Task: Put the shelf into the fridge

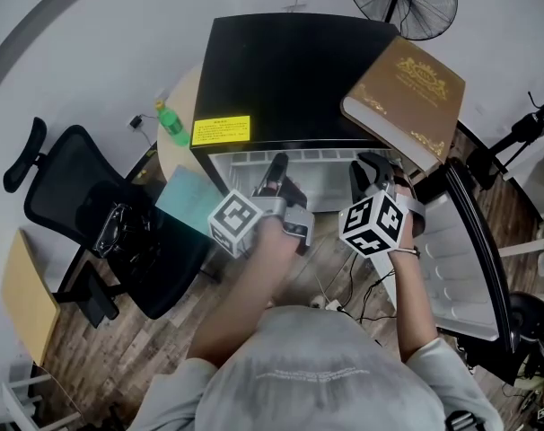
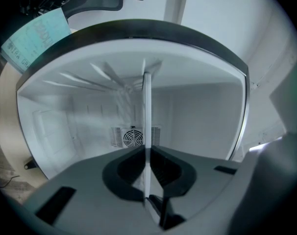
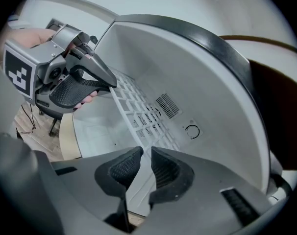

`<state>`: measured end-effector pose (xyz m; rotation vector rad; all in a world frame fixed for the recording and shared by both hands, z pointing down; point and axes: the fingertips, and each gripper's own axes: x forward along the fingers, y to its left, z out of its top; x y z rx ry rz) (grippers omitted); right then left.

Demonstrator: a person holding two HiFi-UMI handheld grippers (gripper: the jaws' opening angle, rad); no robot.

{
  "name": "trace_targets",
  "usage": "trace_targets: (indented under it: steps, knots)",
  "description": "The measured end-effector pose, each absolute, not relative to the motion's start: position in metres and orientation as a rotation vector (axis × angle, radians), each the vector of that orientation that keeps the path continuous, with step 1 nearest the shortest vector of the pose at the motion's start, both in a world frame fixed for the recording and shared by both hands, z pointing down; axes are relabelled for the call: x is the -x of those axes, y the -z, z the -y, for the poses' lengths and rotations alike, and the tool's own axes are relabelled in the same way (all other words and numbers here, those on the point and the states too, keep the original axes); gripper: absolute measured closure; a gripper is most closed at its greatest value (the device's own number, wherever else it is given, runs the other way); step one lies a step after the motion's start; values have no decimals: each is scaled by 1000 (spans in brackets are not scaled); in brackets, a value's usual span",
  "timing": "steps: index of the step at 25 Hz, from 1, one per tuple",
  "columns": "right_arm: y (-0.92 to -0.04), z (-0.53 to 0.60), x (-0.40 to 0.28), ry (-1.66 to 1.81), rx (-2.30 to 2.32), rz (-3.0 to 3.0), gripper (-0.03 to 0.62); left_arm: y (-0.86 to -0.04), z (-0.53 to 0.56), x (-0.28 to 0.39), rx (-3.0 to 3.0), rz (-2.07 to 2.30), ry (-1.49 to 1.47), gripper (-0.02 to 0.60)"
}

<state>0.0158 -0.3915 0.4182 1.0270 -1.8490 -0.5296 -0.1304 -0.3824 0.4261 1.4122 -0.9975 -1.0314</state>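
Note:
The black mini fridge [image 1: 290, 70] stands open toward me, its white inside [image 2: 197, 116] filling both gripper views. The white grid shelf [image 3: 138, 112] reaches into the cavity and shows in the left gripper view as a thin white edge [image 2: 147, 121]. My left gripper [image 1: 276, 171] is shut on the shelf's left part, the edge pinched between its dark pads [image 2: 160, 168]. My right gripper [image 1: 369, 167] is shut on the shelf's near right edge, which passes between its pads [image 3: 163, 168]. In the right gripper view the left gripper [image 3: 107, 80] sits at the shelf's far side.
A thick brown book [image 1: 407, 97] lies on the fridge top, overhanging at the right. The fridge door [image 1: 469, 241] hangs open at right. A black office chair [image 1: 101, 232], a round table [image 1: 178, 146] with a green bottle [image 1: 171, 124], and floor cables [image 1: 344, 302] are nearby.

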Motion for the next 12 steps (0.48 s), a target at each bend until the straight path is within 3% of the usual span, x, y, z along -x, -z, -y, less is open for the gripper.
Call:
trace_targets:
  steps: [12]
  knots:
    - [-421,398,-13,500,-1021,1894,507,-427,391,131,-1406,960,1047,541]
